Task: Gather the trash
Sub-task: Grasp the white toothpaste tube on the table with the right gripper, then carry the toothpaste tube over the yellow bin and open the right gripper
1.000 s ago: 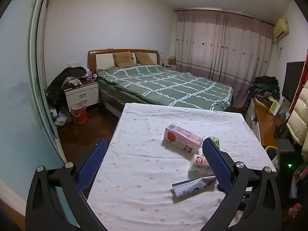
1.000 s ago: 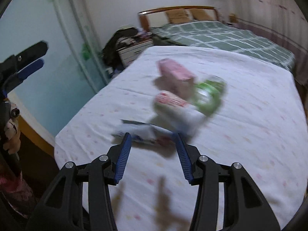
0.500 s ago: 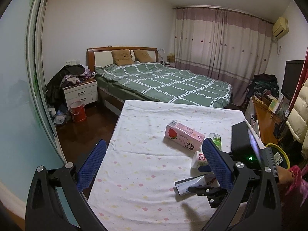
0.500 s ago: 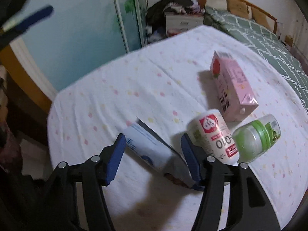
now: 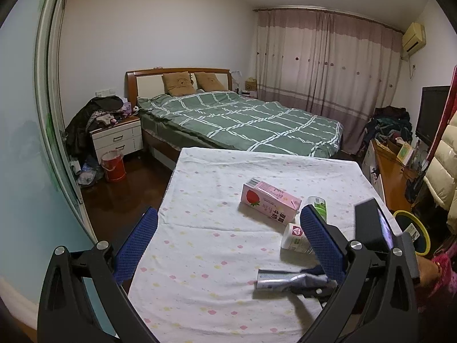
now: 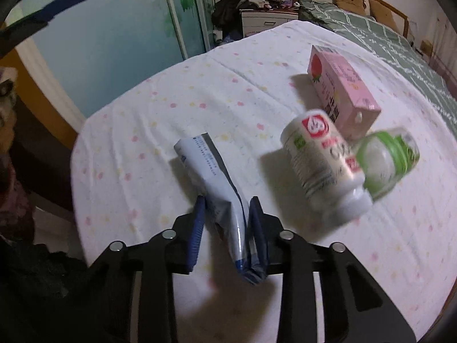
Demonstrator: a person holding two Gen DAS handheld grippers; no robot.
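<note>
Our right hand-held gripper (image 6: 227,213) has closed onto the crumpled tube (image 6: 212,177); left one (image 5: 225,243) hangs released. Next we lift it toward a bin.

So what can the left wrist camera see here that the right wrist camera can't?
Only the left wrist view shows the curtains, the red bucket and the open left gripper up close. Only the right wrist view shows the right gripper shut on the squashed blue-and-white tube. Both show the pink carton, the white bottle, the green-lidded jar, the dotted tablecloth and the bed.
</note>
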